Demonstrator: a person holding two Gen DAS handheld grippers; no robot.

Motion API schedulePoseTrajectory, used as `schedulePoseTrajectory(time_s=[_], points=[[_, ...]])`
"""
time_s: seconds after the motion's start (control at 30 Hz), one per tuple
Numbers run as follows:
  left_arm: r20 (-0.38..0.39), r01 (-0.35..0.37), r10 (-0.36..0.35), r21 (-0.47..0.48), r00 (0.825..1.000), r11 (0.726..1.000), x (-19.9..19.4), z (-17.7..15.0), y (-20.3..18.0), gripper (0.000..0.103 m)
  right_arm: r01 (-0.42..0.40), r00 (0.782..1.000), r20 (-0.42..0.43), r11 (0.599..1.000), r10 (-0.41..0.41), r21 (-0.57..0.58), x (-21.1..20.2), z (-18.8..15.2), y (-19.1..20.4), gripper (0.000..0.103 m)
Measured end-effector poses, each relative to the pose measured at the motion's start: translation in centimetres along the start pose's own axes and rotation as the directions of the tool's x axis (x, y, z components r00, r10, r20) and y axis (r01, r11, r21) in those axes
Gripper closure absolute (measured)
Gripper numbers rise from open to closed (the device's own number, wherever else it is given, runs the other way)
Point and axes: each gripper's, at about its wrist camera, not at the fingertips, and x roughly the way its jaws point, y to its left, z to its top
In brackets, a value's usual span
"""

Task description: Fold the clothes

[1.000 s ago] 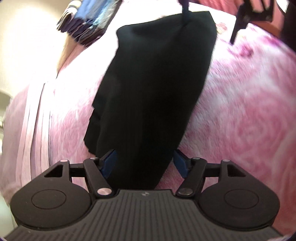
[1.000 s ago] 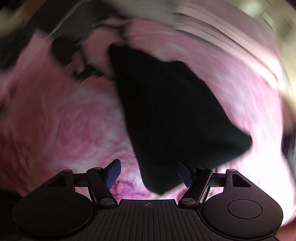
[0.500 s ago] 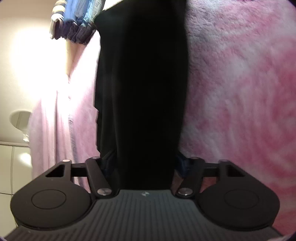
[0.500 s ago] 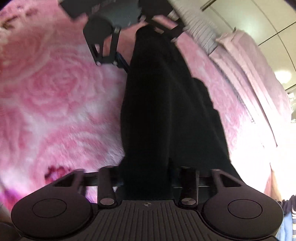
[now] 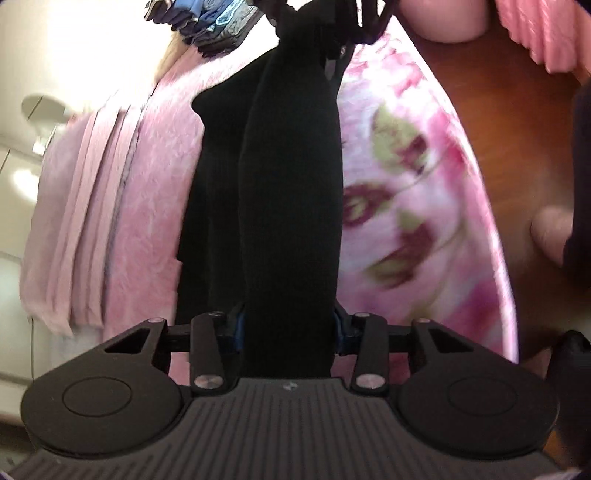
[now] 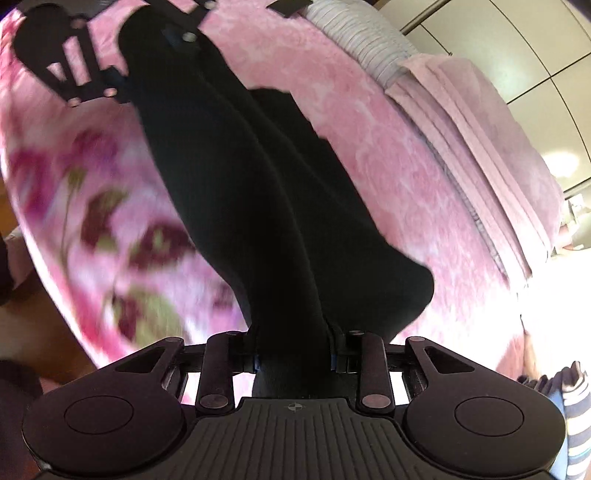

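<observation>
A black garment (image 5: 288,192) stretches as a long narrow band between my two grippers, above a pink flowered blanket (image 5: 399,206). My left gripper (image 5: 289,330) has the near end between its blue pads (image 5: 239,328); its jaws are closing and press on the cloth. In the right wrist view the same garment (image 6: 258,206) runs out from my right gripper (image 6: 295,354), whose jaws are also closing on the cloth. Each gripper appears at the far end in the other's view: the right gripper (image 5: 317,26), the left gripper (image 6: 155,55). A looser fold hangs beside the taut band.
The blanket's edge (image 5: 495,236) drops to a brown wooden floor (image 5: 524,122) close by. A folded pink cover (image 5: 81,206) lies along the other side. A pile of blue and grey clothes (image 5: 207,22) sits beyond the garment. White cabinet doors (image 6: 517,48) stand behind.
Both grippers have closed on the garment's ends and carried it sideways toward the blanket's edge. The cloth has gone from a broad flat shape to a narrow stretched band.
</observation>
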Motion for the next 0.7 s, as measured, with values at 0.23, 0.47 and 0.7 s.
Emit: schedulePoseTrajectory(time_s=[0.23, 0.47, 0.7], points=[[0.037, -0.096, 0.100, -0.083, 0.994, 0.992, 1.0, -1.0, -3.5, 0.066, 0.107, 0.990, 0.088, 0.994, -0.107, 0.000, 1.4, -3.5, 4.1, 0.073], [0.100, -0.222, 0.239, -0.161, 0.966, 0.962, 1.7, -1.9, -5.9, 0.067, 0.280, 0.944, 0.175, 0.960, -0.281, 0.032, 2.7, -5.3, 8.3, 0.066], [0.067, -0.332, 0.347, -0.169, 0.935, 0.928, 1.9, -1.3, -7.6, 0.066, 0.407, 0.883, 0.239, 0.913, -0.404, 0.041, 4.2, -6.3, 10.8, 0.060]])
